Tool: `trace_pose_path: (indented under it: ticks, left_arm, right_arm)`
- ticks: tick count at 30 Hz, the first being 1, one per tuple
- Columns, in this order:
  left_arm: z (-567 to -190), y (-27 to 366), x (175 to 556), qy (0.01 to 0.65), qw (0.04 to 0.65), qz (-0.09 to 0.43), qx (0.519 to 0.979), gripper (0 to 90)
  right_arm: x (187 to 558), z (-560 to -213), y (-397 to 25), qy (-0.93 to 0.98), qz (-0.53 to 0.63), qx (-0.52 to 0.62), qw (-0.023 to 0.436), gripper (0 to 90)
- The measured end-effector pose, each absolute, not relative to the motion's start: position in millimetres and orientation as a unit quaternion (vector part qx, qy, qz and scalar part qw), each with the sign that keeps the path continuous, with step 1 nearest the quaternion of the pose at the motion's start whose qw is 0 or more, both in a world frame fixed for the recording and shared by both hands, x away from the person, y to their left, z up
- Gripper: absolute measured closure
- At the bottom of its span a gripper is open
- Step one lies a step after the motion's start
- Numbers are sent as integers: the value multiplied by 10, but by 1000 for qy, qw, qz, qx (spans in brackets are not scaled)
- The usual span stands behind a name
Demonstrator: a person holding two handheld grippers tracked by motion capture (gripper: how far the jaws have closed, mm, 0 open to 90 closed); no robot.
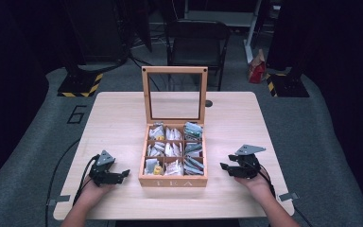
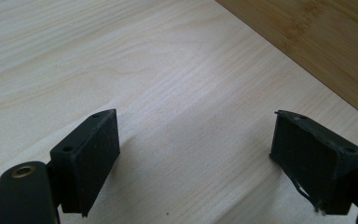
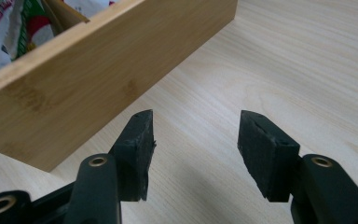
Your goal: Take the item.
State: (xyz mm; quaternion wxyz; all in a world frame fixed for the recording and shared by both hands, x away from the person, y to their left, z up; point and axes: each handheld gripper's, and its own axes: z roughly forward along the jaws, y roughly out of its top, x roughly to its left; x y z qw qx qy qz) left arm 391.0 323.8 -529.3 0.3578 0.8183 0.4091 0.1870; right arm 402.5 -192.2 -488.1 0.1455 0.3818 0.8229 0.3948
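A wooden tea box [image 1: 173, 181] marked TEA stands at the table's middle, its glass lid [image 1: 174, 94] upright. Its compartments hold several tea packets [image 1: 171, 149]. My left gripper [image 1: 124, 174] rests on the table just left of the box, open, nothing between its jaws. My right gripper [image 1: 225, 167] lies right of the box, also open and empty. In the left gripper view the left gripper [image 2: 196, 144] spans bare wood, with the box wall [image 2: 317, 42] at upper right. In the right gripper view the right gripper [image 3: 196, 140] faces the box wall [image 3: 74, 88], packets [image 3: 9, 28] showing above it.
The light wooden table [image 1: 113, 118] has free room on both sides of the box and behind it. A black chair [image 1: 196, 42] stands beyond the far edge. Cables [image 1: 56, 175] trail off the table's front corners. A small dark spot [image 1: 209, 103] lies near the lid.
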Motion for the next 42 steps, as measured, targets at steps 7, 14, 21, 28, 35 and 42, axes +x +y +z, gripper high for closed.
trace_pose_path:
  ticks: [7,14,21,28,35,42]
  left_arm:
    - [-5294,3238,3909,410,358,187,818,149]
    - [-5293,3239,3910,409,358,187,819,149]
    - [-5293,3239,3910,409,358,187,818,149]
    - [-5293,3239,3910,409,358,187,818,149]
    - [-5293,3239,3910,409,357,187,819,149]
    - [-5293,3239,3910,409,358,187,819,149]
  right_arm:
    - [4024,-4764,-1940,819,404,382,138,436]
    - [4001,-4629,-1920,822,410,372,135,433]
    - [3985,-4547,-1873,825,413,360,136,439]
    - [3965,-4461,-1795,830,420,345,127,464]
    - [3943,-4386,-1748,823,429,348,131,431]
    - [3941,-4325,-1719,826,433,337,132,438]
